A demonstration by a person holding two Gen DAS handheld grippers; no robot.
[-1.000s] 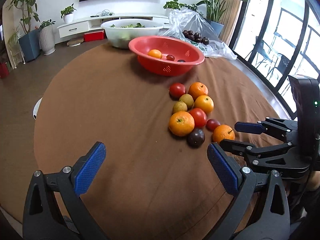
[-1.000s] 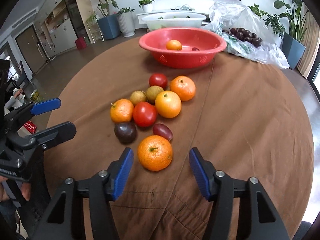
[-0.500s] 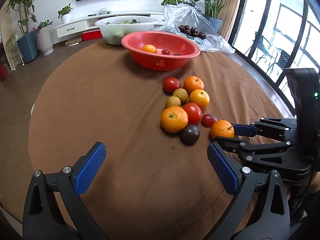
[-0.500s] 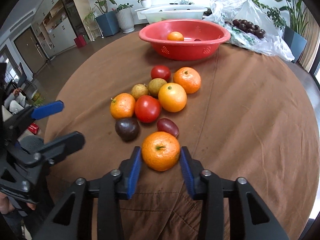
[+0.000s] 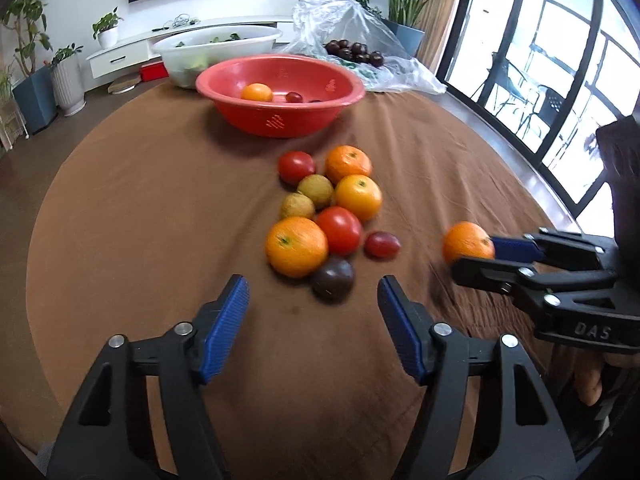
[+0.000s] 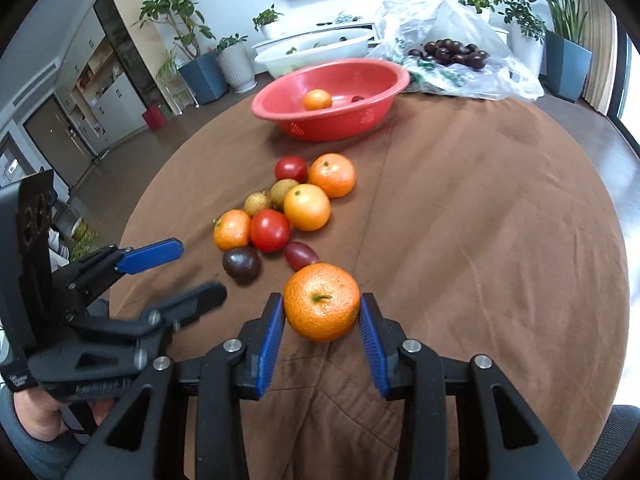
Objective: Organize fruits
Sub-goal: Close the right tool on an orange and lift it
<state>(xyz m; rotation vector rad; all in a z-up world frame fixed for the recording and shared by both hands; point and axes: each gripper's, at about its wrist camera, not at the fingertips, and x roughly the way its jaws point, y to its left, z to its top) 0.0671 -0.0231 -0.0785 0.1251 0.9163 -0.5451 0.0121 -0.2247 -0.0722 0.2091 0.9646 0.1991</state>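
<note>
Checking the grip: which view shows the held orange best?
The right wrist view: the orange sits whole between the right gripper's jaws, pads pressing both sides. The left wrist view shows it blurred and half hidden.

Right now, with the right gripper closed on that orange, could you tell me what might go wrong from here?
The right gripper pinches the round orange only at its sides, so it could slip out on the way to the red bowl.

The left gripper, whose jaws have just been closing with nothing between them, heads toward the dark fruit; a nudge could send the touching pile rolling across the brown tablecloth.
</note>
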